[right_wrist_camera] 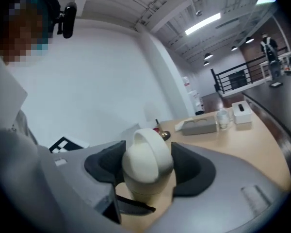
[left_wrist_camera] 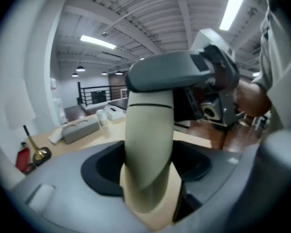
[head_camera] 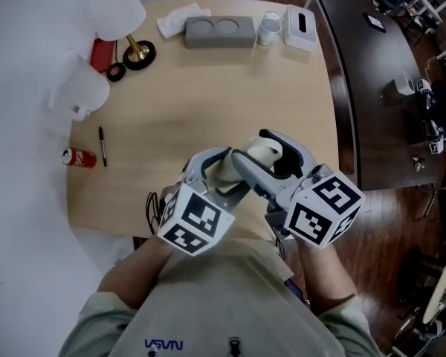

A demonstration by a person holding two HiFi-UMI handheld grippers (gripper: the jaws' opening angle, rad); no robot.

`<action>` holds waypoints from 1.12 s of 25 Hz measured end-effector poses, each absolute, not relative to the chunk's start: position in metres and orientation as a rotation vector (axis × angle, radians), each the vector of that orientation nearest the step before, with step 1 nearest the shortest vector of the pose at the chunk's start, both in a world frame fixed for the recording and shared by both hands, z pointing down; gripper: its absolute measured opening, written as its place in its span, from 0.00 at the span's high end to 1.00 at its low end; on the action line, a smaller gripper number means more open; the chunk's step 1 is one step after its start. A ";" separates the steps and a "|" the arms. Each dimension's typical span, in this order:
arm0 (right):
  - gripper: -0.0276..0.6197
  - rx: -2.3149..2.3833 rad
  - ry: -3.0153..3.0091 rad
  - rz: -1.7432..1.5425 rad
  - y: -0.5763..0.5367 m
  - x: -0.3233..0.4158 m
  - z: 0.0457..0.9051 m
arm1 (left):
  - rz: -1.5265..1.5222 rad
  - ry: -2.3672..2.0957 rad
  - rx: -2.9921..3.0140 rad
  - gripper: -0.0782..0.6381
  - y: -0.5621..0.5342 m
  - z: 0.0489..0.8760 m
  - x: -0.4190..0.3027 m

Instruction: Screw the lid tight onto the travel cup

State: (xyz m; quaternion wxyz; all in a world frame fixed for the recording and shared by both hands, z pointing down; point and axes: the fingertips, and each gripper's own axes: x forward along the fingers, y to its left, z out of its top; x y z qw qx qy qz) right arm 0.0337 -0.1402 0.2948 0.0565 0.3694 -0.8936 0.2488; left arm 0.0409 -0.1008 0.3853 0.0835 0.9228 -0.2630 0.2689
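Travel cup (left_wrist_camera: 149,130), tilted lid-end rightward, is clamped in the left claw (left_wrist_camera: 148,188); the right claw (right_wrist_camera: 146,178) grips its lid (right_wrist_camera: 145,157).

The right gripper (right_wrist_camera: 149,171) clasps the cream lid (right_wrist_camera: 146,154) atop the travel cup (right_wrist_camera: 143,194).

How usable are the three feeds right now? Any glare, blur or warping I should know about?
Head view: the left side is blown out white; the tan wooden table reads clearly. Left gripper view: strong fisheye bending, dark corners, the cream travel cup close and soft. Right gripper view: same bending, the cream looped lid fairly sharp.
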 end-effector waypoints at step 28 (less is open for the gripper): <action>0.50 0.169 -3.014 0.599 -0.059 0.017 0.243 | 0.331 0.447 2.603 0.46 -0.010 0.331 0.050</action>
